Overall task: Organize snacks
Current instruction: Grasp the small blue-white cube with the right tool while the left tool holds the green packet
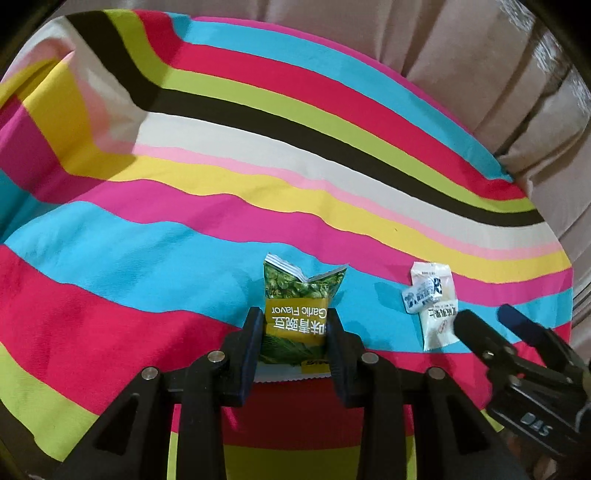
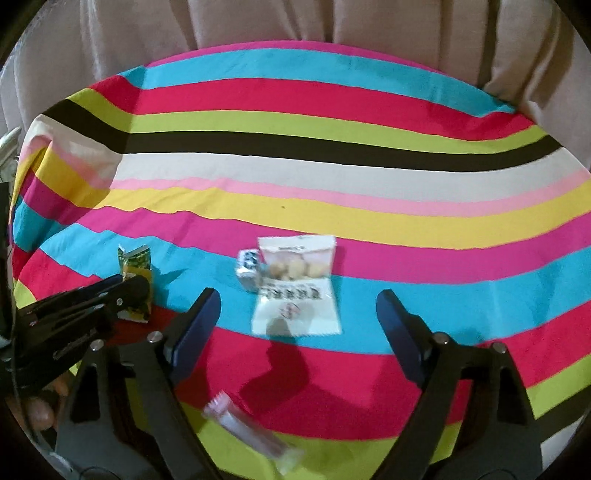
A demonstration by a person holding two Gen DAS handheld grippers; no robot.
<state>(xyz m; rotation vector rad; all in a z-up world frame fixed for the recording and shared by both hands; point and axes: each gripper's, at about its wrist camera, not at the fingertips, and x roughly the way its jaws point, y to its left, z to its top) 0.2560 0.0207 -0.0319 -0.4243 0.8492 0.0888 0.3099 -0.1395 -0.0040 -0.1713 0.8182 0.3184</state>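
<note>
A green garlic-flavour pea packet (image 1: 301,291) stands upright between the fingers of my left gripper (image 1: 294,326), which is shut on its lower half. The right wrist view shows that green packet (image 2: 135,260) at the left, in the left gripper (image 2: 138,293). A white biscuit packet (image 2: 297,288) lies flat on the striped cloth with a small blue-and-white packet (image 2: 248,271) against its left edge. My right gripper (image 2: 299,308) hangs open just short of them, its pads wide of the white packet. The left wrist view shows the white packet (image 1: 439,325) and the right gripper (image 1: 487,319) on the right.
A slim clear-and-pink stick packet (image 2: 251,432) lies blurred on the near cloth between the right gripper's arms. The striped tablecloth (image 2: 332,166) covers the table, and its left side droops over the edge. Beige curtains (image 2: 258,22) hang behind. A hand (image 2: 40,413) shows at lower left.
</note>
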